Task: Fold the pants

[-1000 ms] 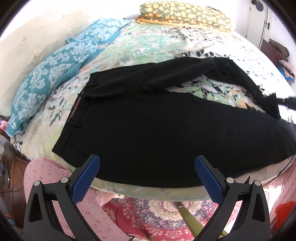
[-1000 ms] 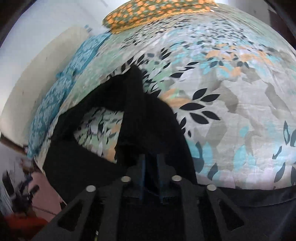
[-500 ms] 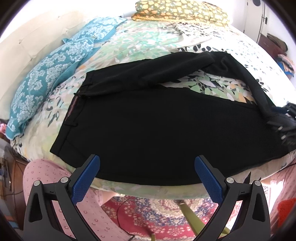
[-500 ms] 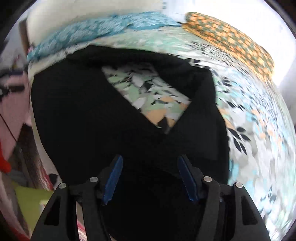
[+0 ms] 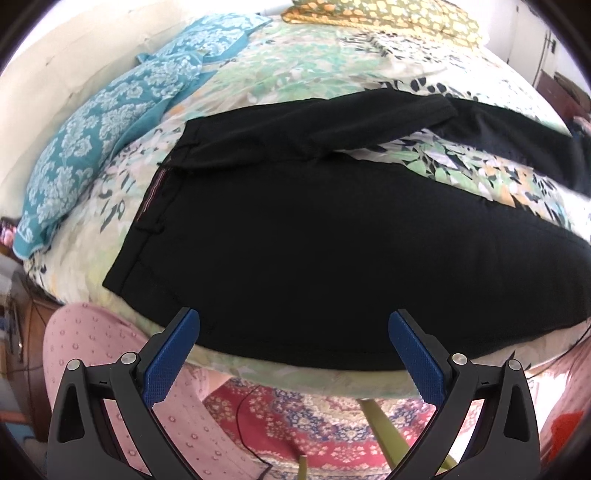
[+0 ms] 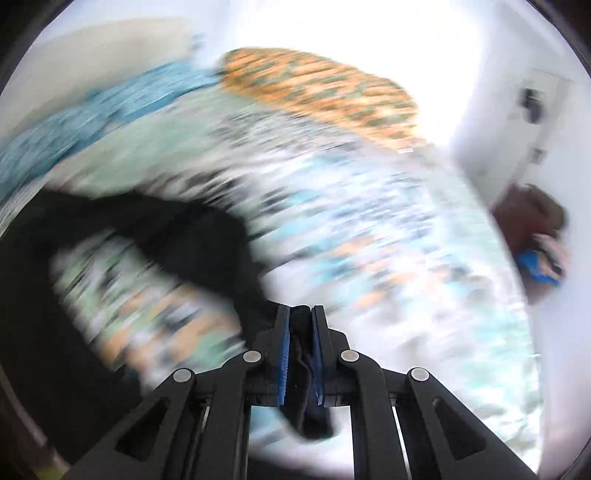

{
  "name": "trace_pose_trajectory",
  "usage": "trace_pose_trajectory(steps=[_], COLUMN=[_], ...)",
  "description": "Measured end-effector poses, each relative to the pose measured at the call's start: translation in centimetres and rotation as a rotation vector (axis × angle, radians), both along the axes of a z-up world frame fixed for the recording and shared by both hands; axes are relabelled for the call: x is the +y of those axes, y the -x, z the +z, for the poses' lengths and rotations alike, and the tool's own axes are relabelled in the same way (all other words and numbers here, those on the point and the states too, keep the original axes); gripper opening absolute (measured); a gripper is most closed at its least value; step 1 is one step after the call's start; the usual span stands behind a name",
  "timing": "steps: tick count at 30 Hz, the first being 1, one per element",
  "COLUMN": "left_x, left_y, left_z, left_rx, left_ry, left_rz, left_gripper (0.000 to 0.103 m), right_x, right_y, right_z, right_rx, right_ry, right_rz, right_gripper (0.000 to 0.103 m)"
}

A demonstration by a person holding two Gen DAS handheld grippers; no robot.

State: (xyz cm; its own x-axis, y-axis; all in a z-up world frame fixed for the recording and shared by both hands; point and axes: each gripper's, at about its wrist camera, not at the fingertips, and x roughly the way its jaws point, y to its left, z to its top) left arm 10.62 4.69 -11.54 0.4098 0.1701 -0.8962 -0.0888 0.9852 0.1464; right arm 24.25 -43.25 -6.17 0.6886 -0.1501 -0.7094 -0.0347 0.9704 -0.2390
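Black pants (image 5: 314, 240) lie spread on a floral bedspread (image 5: 314, 74), waistband at the left, one leg along the bed's near edge and the other angled away to the far right. My left gripper (image 5: 293, 321) is open and empty, just off the near edge of the pants. My right gripper (image 6: 300, 314) is shut on black fabric at the end of the far pant leg (image 6: 207, 236), which trails off to the left. The right wrist view is heavily blurred.
Teal patterned pillows (image 5: 103, 122) lie at the bed's left side and a yellow patterned pillow (image 5: 388, 14) at its far end. A pink-clad leg (image 5: 92, 354) and a red patterned rug (image 5: 295, 417) are below the bed's near edge.
My right gripper opened briefly half a second ago and is now shut on the pant leg again, swinging fast. The far leg has shifted at the right. My left gripper stayed open and nearly still.
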Motion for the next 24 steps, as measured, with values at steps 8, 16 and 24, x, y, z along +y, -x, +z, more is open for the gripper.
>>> trace_pose_trajectory(steps=[8,16,24], left_x=[-2.7,-6.0,-6.7], left_y=[-2.6,-3.5,-5.0], left_z=[0.1,-0.8,-1.1], left_rx=[0.035,0.089,0.098], left_ry=[-0.017,-0.051,-0.095], left_rz=[-0.044,-0.112,-0.156], left_gripper=[0.102,0.102,0.102], right_x=[-8.9,-12.9,-15.6], right_y=[-11.2,-15.0,-12.8], right_z=[-0.6,-8.9,-10.6], right_rx=[0.088,0.210,0.170], right_ry=[0.163,0.165,0.005], right_rz=[-0.143,-0.190,-0.312], right_gripper=[0.011,0.011,0.043])
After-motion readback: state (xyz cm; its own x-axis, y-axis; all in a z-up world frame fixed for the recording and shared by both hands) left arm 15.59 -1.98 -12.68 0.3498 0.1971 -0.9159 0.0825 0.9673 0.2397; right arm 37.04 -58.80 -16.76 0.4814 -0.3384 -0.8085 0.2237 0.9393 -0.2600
